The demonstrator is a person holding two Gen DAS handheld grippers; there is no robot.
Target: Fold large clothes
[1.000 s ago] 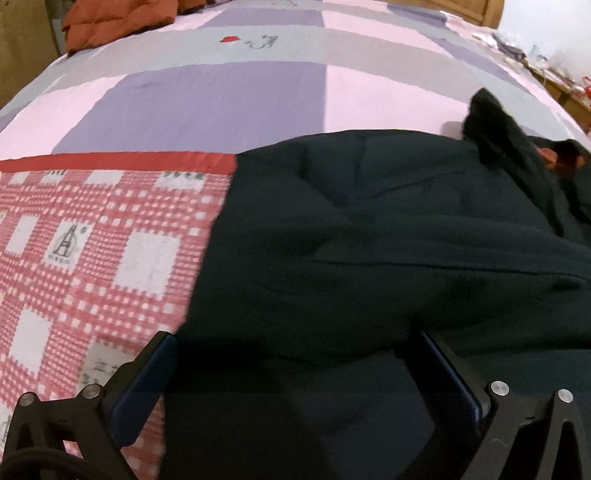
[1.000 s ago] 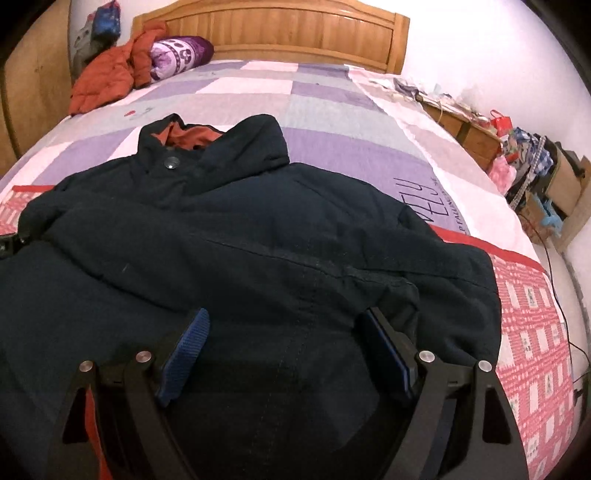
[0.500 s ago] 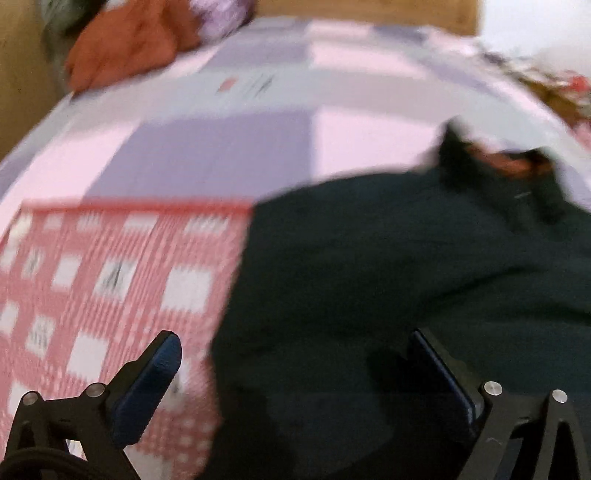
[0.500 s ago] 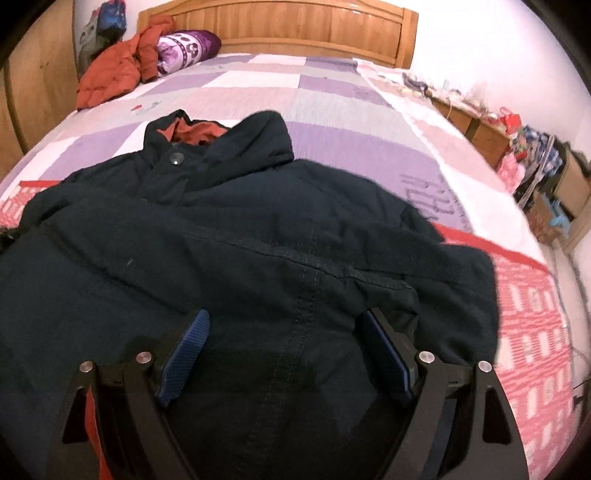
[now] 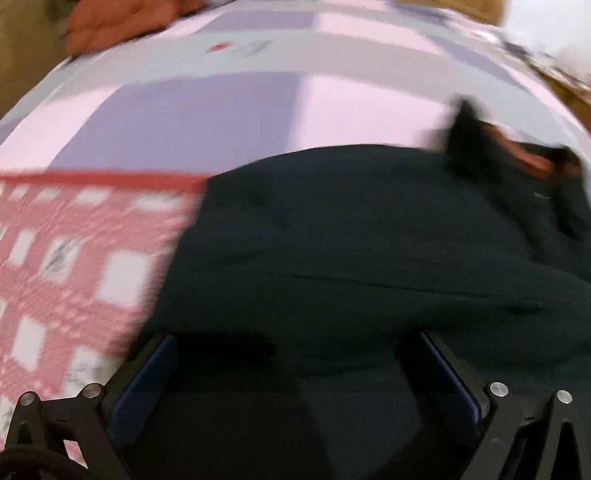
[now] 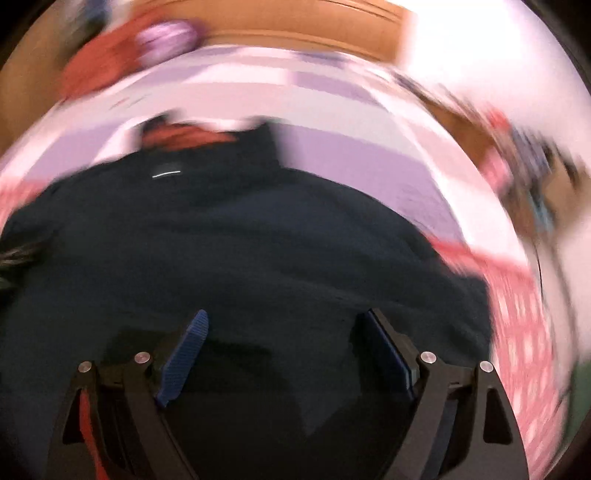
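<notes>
Both views are smearing with motion blur; fine detail is not resolving.

Left gripper (image 5: 295,354): jaws are standing wide apart, blue pads (image 5: 142,384) flanking dark fabric, nothing pinched between them. Right gripper (image 6: 286,332): likewise spread wide, ribbed blue pads (image 6: 183,358) sitting over the cloth, gripping nothing.

The dark navy jacket (image 5: 369,240) is lying spread on the bed, collar (image 6: 207,147) pointing toward the headboard (image 6: 295,22) with an orange-red lining (image 6: 184,134) showing inside it. In the left view the jacket's side edge is running along the red-and-white checked blanket (image 5: 74,258), which is leaving open bedding to that side. In the right view the opposite edge is ending beside another stretch of the checked blanket (image 6: 517,332).

Beyond the collar, the quilt (image 5: 184,118) in pink, lilac and grey blocks is lying open up to the headboard. An orange-red garment (image 5: 122,22) and a purple pillow (image 6: 166,40) are sitting at the far corner. Cluttered furniture (image 6: 524,166) is standing off the bed's right side, too blurred to identify.

Jacket fabric is looking matte and thick, with soft creases and a seam line.
</notes>
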